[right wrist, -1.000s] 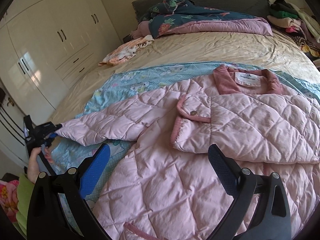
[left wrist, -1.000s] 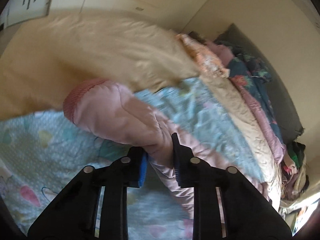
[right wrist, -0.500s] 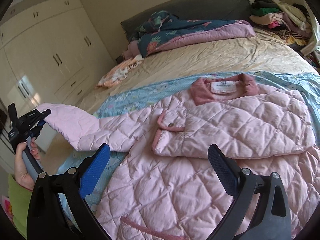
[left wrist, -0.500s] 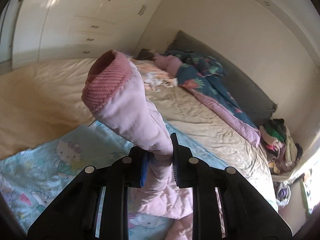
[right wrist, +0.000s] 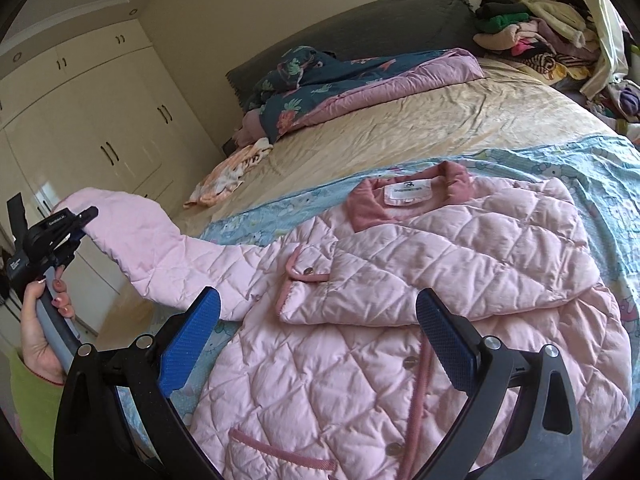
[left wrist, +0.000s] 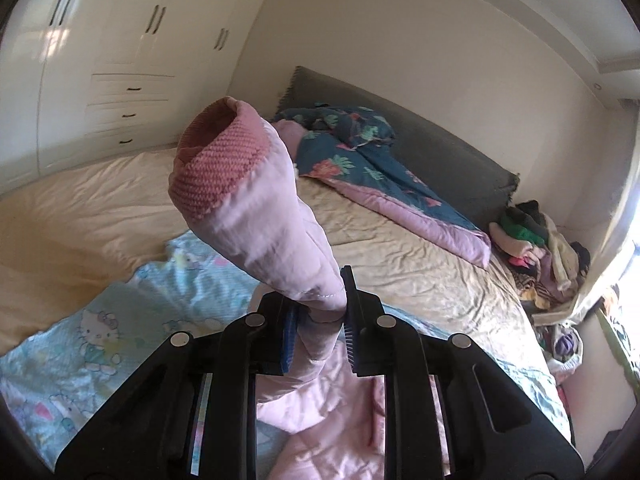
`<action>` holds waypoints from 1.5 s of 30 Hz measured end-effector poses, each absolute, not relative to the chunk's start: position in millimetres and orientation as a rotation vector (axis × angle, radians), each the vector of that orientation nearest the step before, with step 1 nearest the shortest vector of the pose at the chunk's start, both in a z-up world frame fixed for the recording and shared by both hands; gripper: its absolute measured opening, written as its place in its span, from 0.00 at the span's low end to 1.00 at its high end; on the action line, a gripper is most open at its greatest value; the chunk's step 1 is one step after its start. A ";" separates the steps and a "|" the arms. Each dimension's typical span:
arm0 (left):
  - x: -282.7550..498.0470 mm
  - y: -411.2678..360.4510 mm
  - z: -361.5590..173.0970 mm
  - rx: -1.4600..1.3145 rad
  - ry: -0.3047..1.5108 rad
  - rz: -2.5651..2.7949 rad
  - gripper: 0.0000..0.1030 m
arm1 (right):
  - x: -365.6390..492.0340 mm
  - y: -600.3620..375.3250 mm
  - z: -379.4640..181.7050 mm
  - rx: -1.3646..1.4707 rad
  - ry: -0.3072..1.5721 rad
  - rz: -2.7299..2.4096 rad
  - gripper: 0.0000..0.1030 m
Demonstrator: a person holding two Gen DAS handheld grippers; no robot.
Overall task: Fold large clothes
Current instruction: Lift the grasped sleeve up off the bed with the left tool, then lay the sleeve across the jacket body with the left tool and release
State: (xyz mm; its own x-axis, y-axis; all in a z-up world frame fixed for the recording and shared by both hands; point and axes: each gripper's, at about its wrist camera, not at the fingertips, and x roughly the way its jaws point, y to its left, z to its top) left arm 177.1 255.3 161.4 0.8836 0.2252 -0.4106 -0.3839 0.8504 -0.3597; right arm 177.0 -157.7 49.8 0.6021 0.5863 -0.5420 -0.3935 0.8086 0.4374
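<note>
A pink quilted jacket [right wrist: 400,320] lies front up on a light blue cartoon sheet [right wrist: 560,164] on the bed, its right sleeve folded across the chest. My left gripper [left wrist: 320,320] is shut on the jacket's left sleeve [left wrist: 276,232] near the knitted rose cuff [left wrist: 216,160] and holds it raised above the bed; it also shows at the left of the right wrist view [right wrist: 76,220], where the sleeve [right wrist: 160,256] hangs in the air. My right gripper [right wrist: 316,332] is open and empty, hovering over the jacket's lower front.
A dark floral quilt [right wrist: 328,80] lies bunched at the grey headboard [right wrist: 360,32]. A small orange-white garment [right wrist: 228,172] lies on the beige bedspread. A pile of clothes [right wrist: 540,20] sits at the far right. White wardrobes [left wrist: 100,60] stand along the left wall.
My left gripper has lifted the sleeve off the bed and carried it up, tilting the view toward the headboard. My right gripper stays open and has moved a little closer over the jacket.
</note>
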 end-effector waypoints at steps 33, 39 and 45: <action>248.0 62.5 153.0 -0.250 0.427 0.003 0.10 | 189.9 -272.5 33.7 0.419 0.721 0.439 0.95; 257.2 38.8 131.5 -0.224 0.464 -0.045 0.10 | 195.9 -286.4 22.2 0.444 0.735 0.396 0.95; 264.8 17.3 108.9 -0.195 0.512 -0.091 0.11 | 200.2 -296.1 12.6 0.461 0.748 0.368 0.95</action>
State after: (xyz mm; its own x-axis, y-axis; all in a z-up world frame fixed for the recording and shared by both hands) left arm 264.8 17.3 108.9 0.8680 -0.1353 -0.4778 0.0379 0.9774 -0.2079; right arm 200.2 -296.1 12.6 0.6782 0.4746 -0.5611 -0.1552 0.8387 0.5220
